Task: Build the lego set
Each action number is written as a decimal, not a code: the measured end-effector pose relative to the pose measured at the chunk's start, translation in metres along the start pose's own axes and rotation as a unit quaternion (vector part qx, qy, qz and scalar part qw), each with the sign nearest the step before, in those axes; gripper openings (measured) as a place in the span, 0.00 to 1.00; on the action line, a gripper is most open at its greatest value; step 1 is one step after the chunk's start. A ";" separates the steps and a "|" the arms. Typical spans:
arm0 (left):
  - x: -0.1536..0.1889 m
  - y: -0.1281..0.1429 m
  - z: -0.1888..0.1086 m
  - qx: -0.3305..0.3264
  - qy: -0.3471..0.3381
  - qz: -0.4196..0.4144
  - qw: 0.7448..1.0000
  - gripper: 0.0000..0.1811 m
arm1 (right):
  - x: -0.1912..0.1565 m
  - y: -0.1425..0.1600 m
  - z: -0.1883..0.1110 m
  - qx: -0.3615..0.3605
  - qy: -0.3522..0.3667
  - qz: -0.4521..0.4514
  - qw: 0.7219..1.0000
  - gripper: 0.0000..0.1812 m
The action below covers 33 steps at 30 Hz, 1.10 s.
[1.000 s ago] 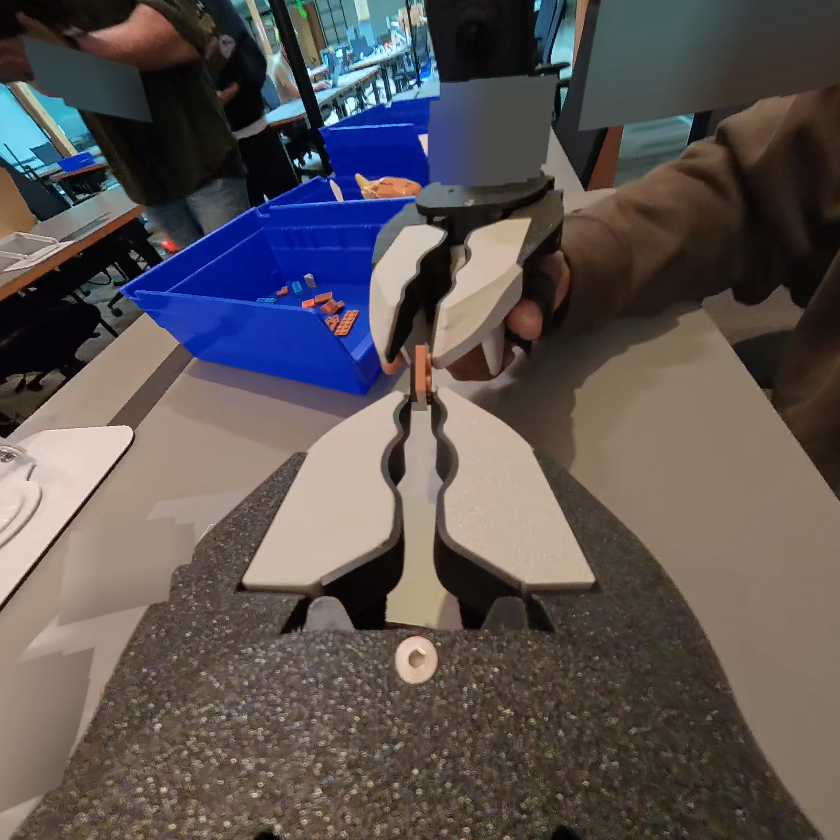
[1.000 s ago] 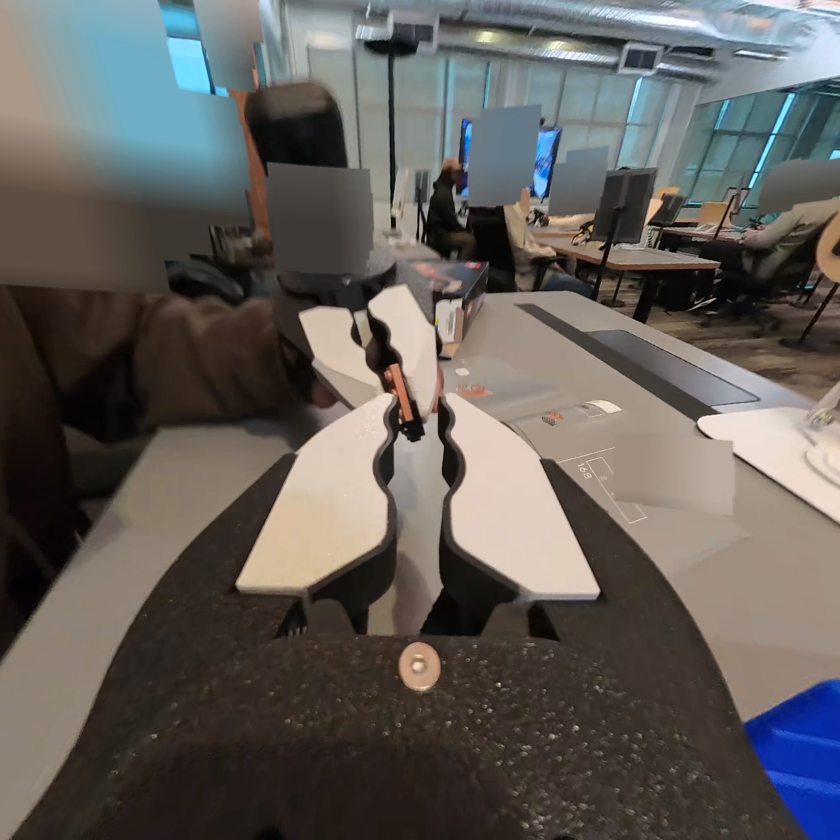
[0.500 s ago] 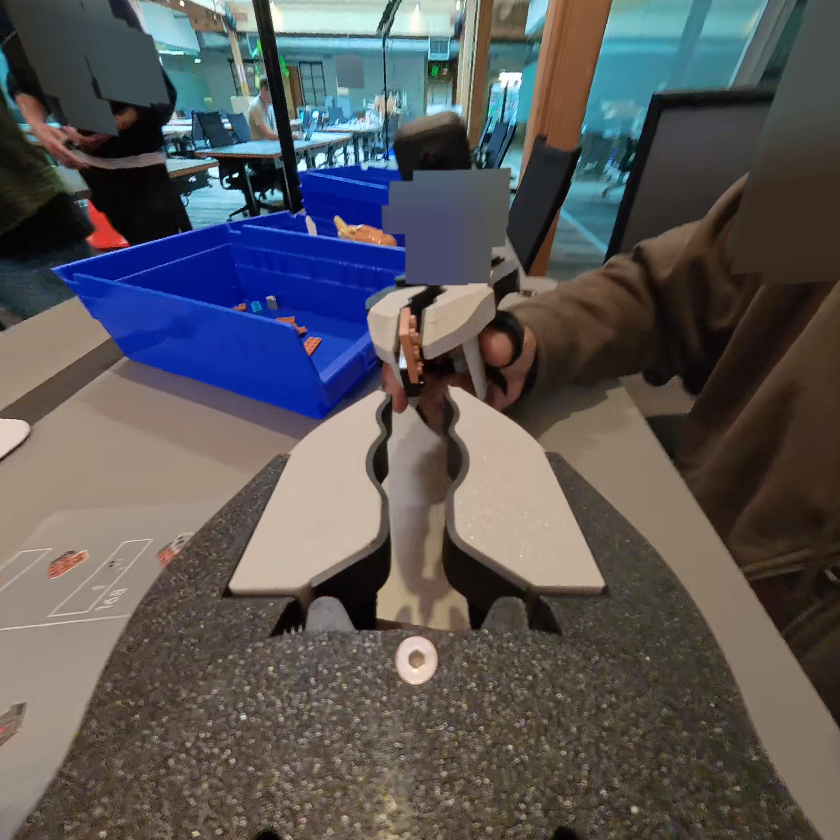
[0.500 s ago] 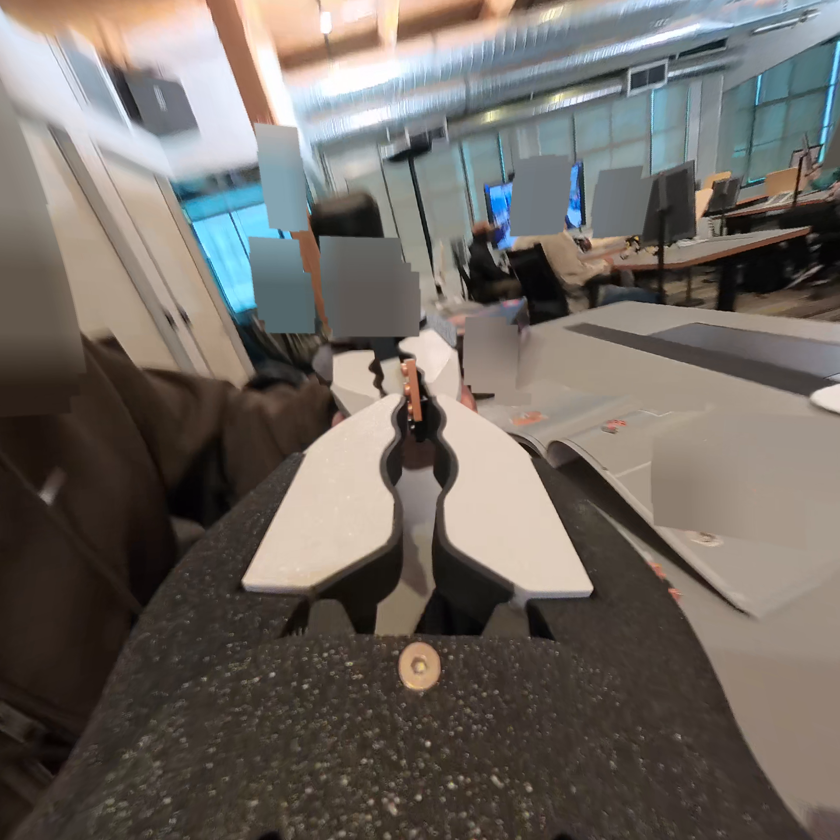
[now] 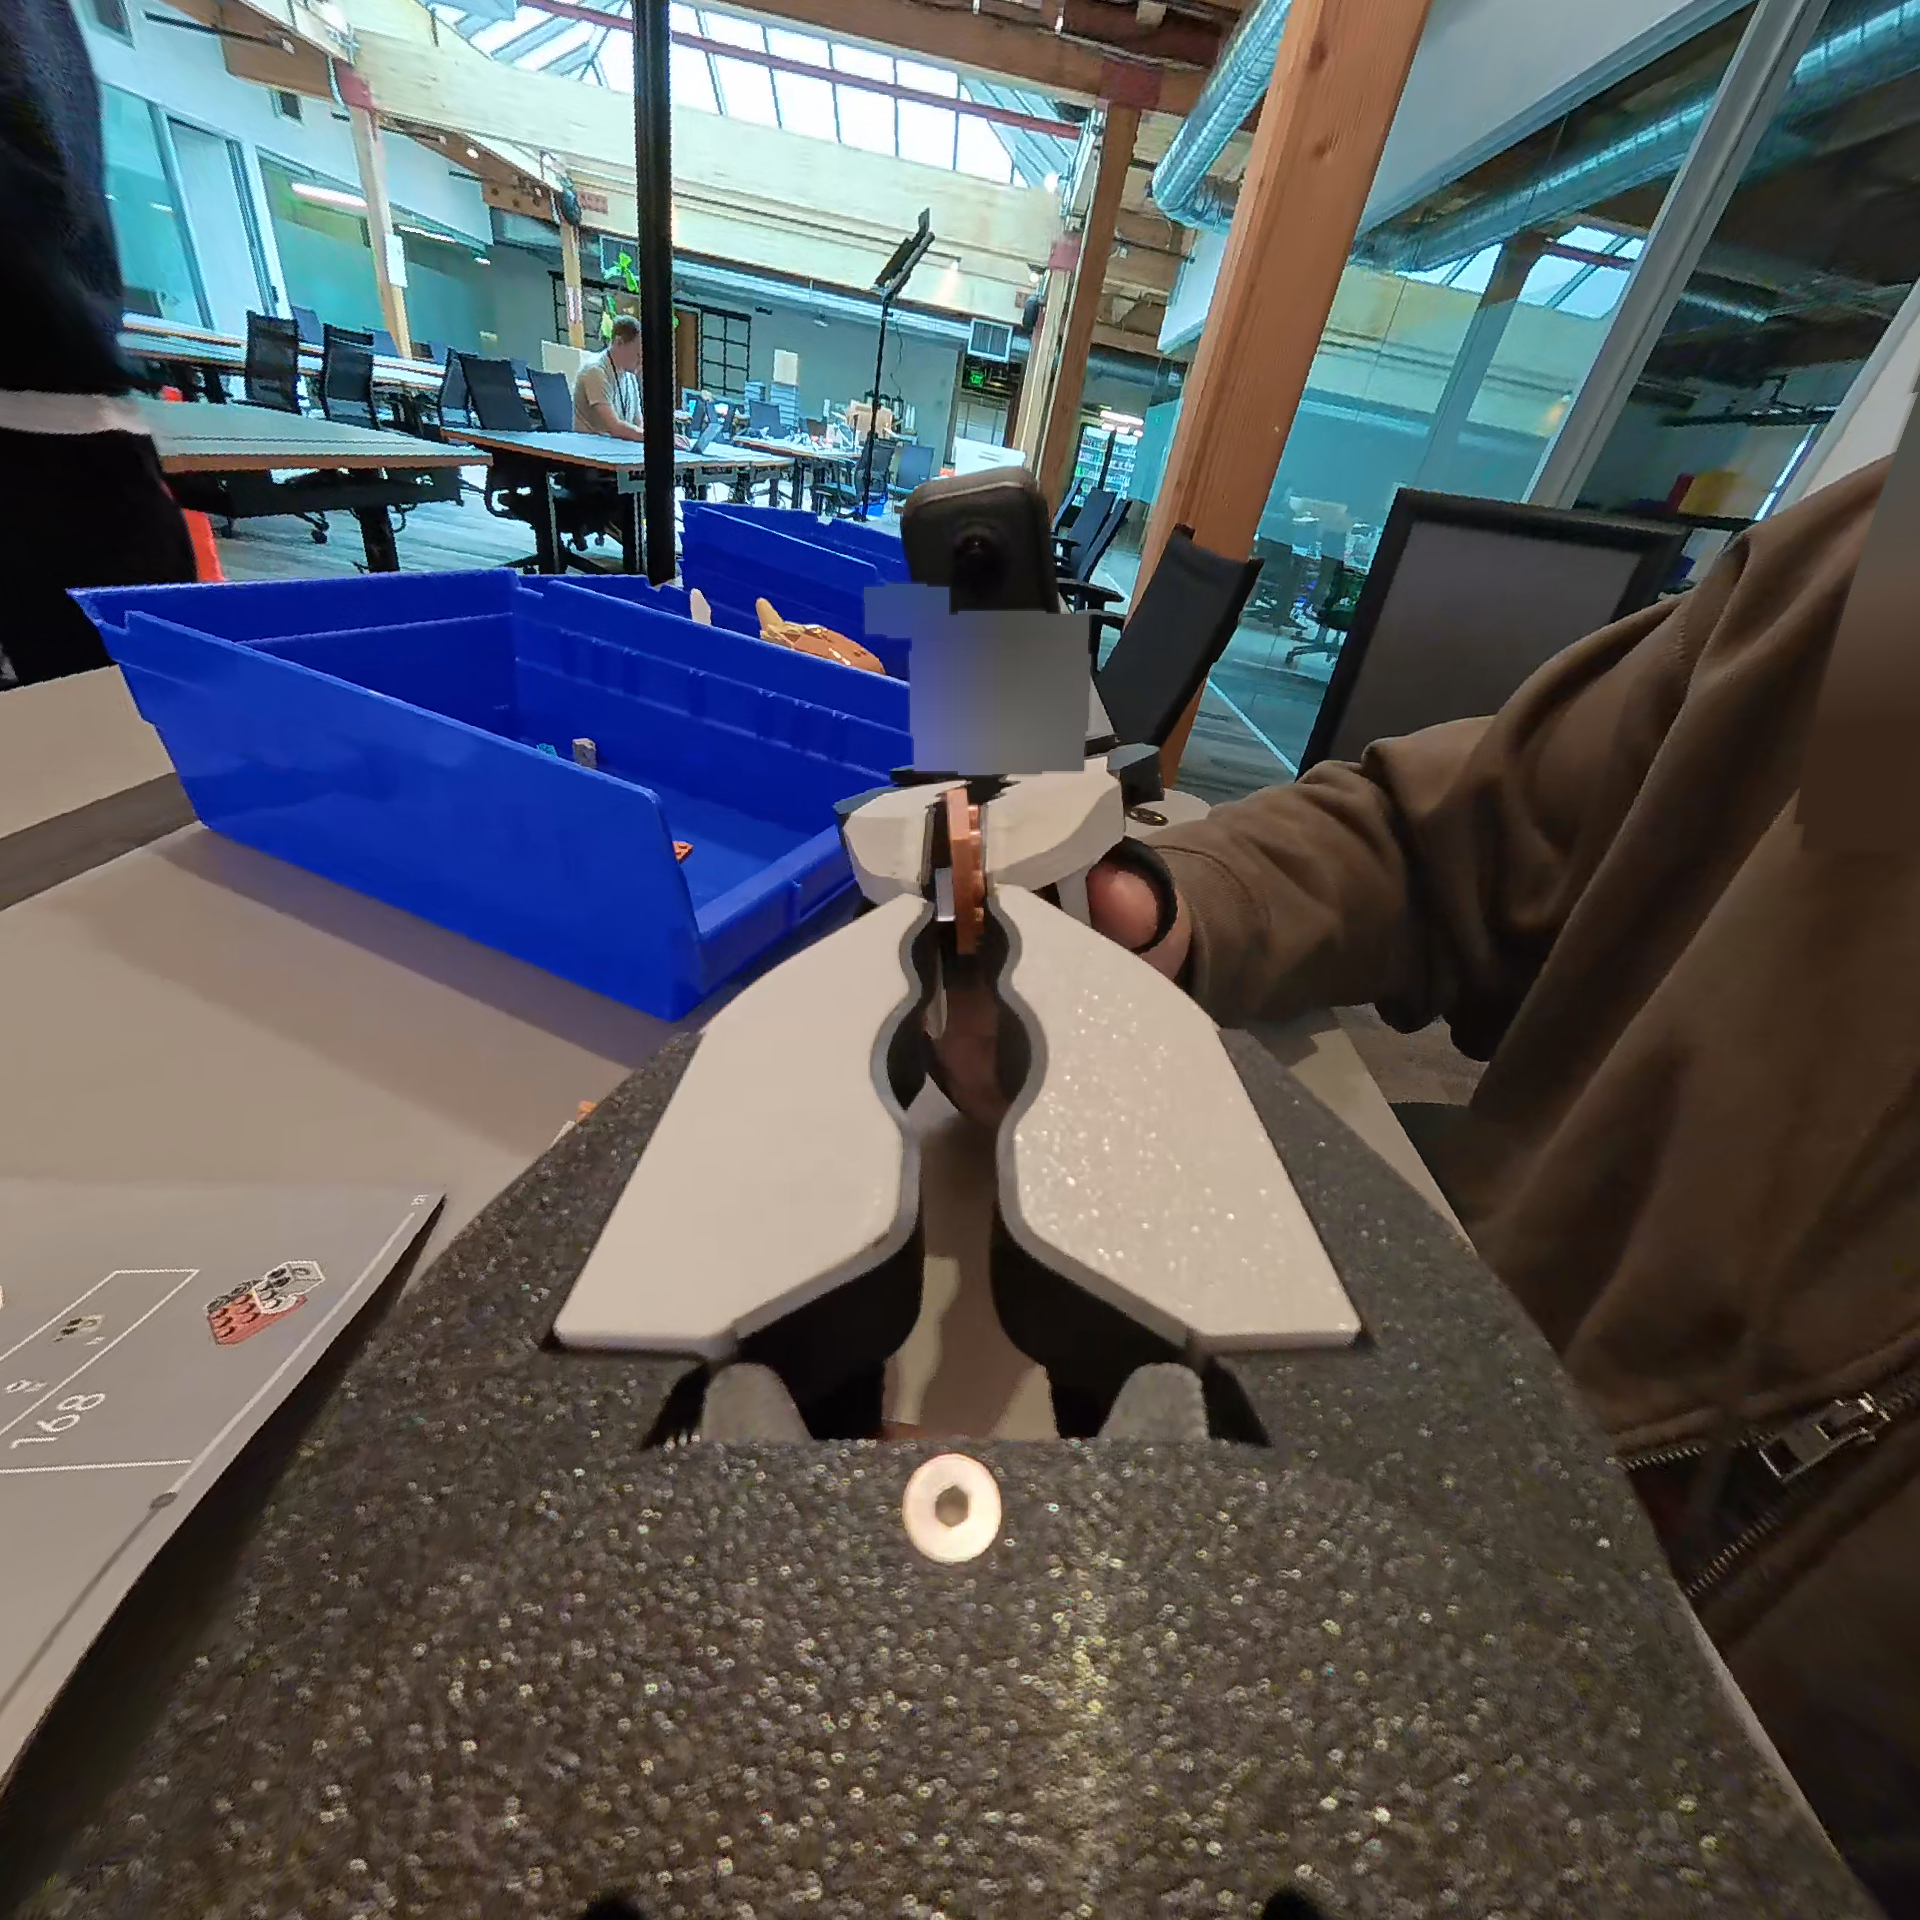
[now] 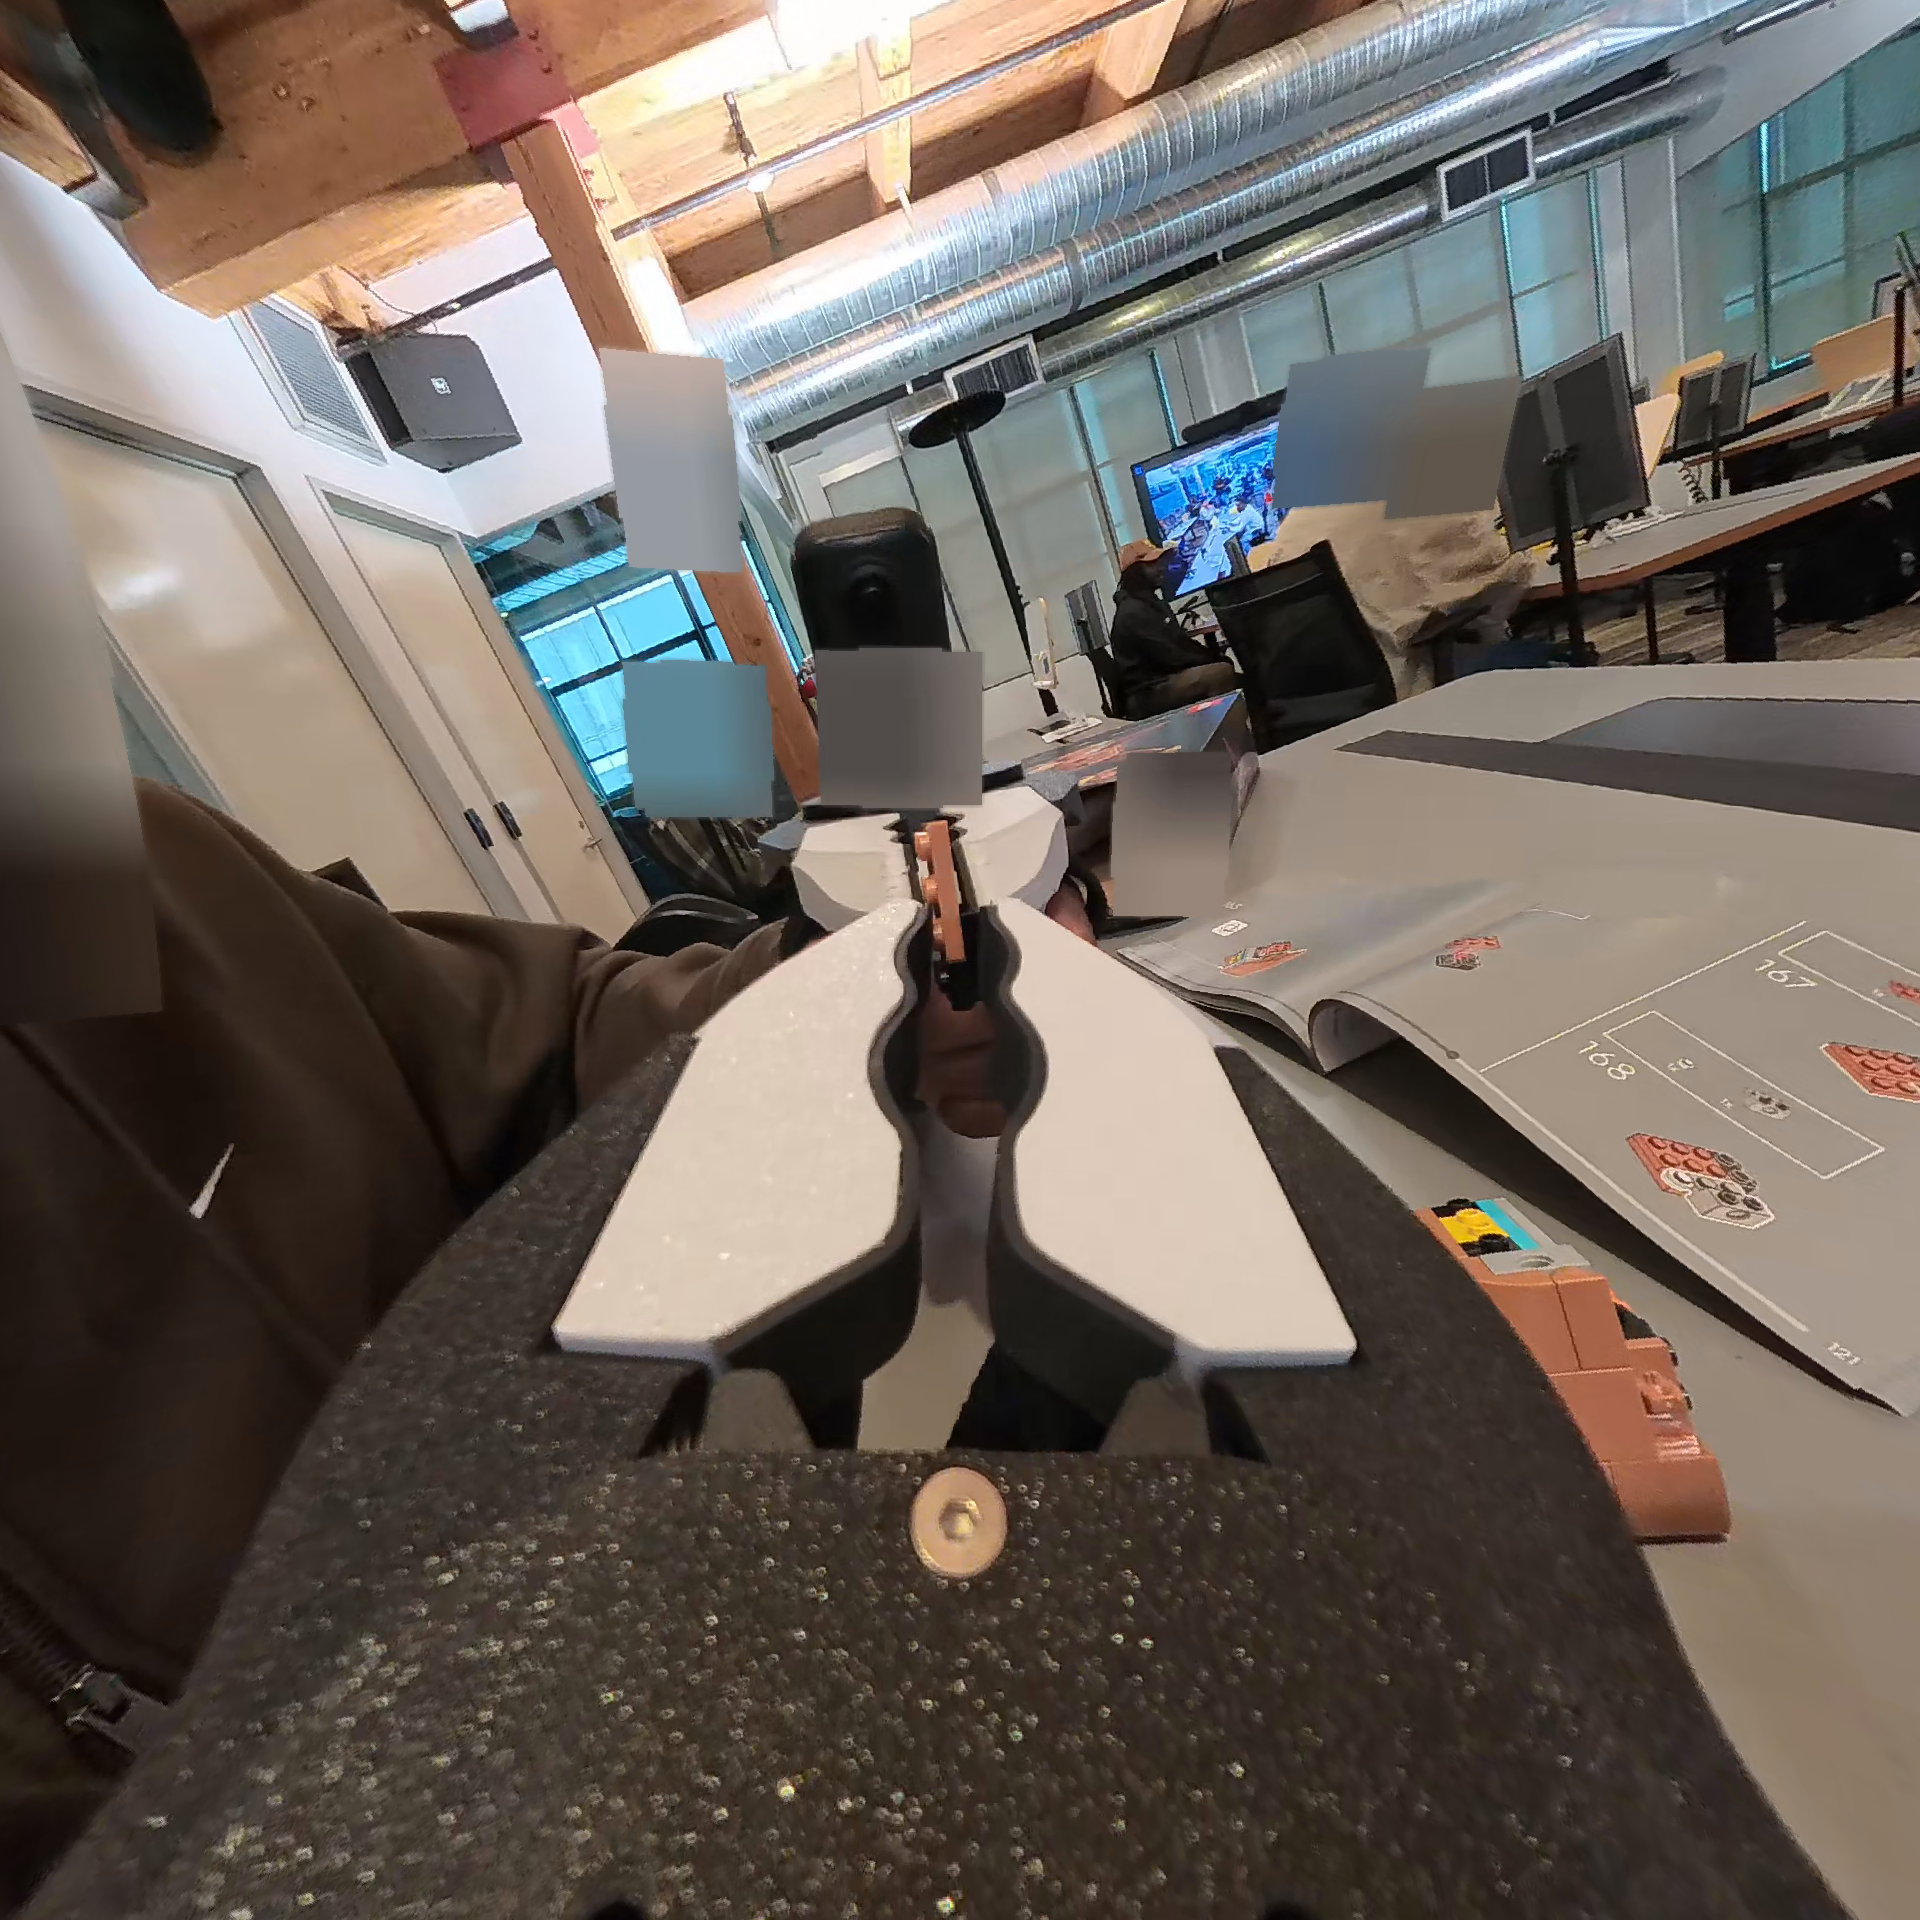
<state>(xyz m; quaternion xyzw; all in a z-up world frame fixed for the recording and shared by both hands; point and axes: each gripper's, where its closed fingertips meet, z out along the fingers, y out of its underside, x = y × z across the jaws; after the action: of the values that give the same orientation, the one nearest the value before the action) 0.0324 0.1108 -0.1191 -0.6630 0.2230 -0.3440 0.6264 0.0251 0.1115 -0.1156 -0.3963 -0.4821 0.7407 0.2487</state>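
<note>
My left gripper [image 5: 958, 928] and right gripper [image 6: 951, 920] tip to tip above the table, both pinching one thin orange studded plate [image 6: 941, 902] on edge, small dark piece [image 6: 962, 971] clipped beneath.

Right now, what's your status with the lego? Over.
Left gripper and right gripper tip to tip, both shut on orange lego plate. Plate up off the table. Nothing blocking. Over.
</note>
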 end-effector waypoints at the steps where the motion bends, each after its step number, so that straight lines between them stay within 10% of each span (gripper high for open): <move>1: 0.000 0.000 0.000 0.001 -0.002 0.001 1.000 0.04 | -0.001 0.000 0.000 -0.002 -0.001 -0.004 1.000 0.05; 18: -0.001 0.034 -0.015 -0.061 -0.032 0.063 0.996 0.15 | 0.009 0.038 0.001 -0.143 0.006 0.061 0.988 0.05; 33: 0.001 0.054 -0.012 -0.095 0.003 -0.038 0.995 0.05 | 0.008 0.057 -0.002 -0.201 -0.010 0.051 0.978 0.05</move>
<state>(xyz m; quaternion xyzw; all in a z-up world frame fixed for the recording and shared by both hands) 0.0316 0.0955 -0.1722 -0.7262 0.2313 -0.3472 0.5464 0.0228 0.0947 -0.1702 -0.4548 -0.6031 0.6440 0.1210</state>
